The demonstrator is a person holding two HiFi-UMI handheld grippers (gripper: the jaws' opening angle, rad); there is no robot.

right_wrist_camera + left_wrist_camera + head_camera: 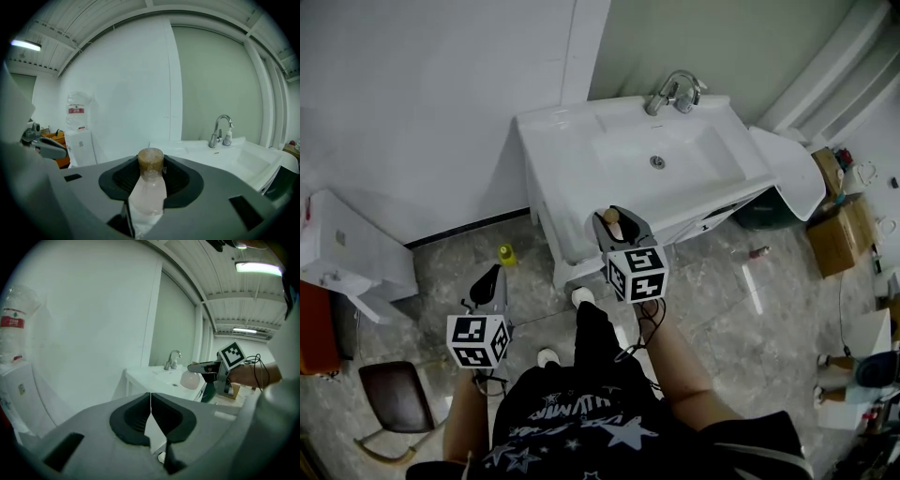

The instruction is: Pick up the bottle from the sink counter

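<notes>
My right gripper (613, 215) is shut on the bottle (612, 226), a pale pinkish translucent bottle with a brown cork-like cap. It holds the bottle in the air at the front edge of the white sink counter (581, 131). In the right gripper view the bottle (149, 187) stands upright between the jaws of the right gripper (148, 199), cap uppermost. From the left gripper view the bottle (190, 379) hangs under the right gripper (202, 367). My left gripper (490, 272) is low at the left over the floor, shut and holding nothing; in its own view the left gripper (150, 404) has its pads touching.
A chrome faucet (675, 92) stands at the back of the basin, with a small white bottle (227, 137) beside it. A yellow object (505, 253) lies on the floor by the cabinet. A white appliance (352, 251) and a stool (394, 398) stand left, cardboard boxes (839, 234) right.
</notes>
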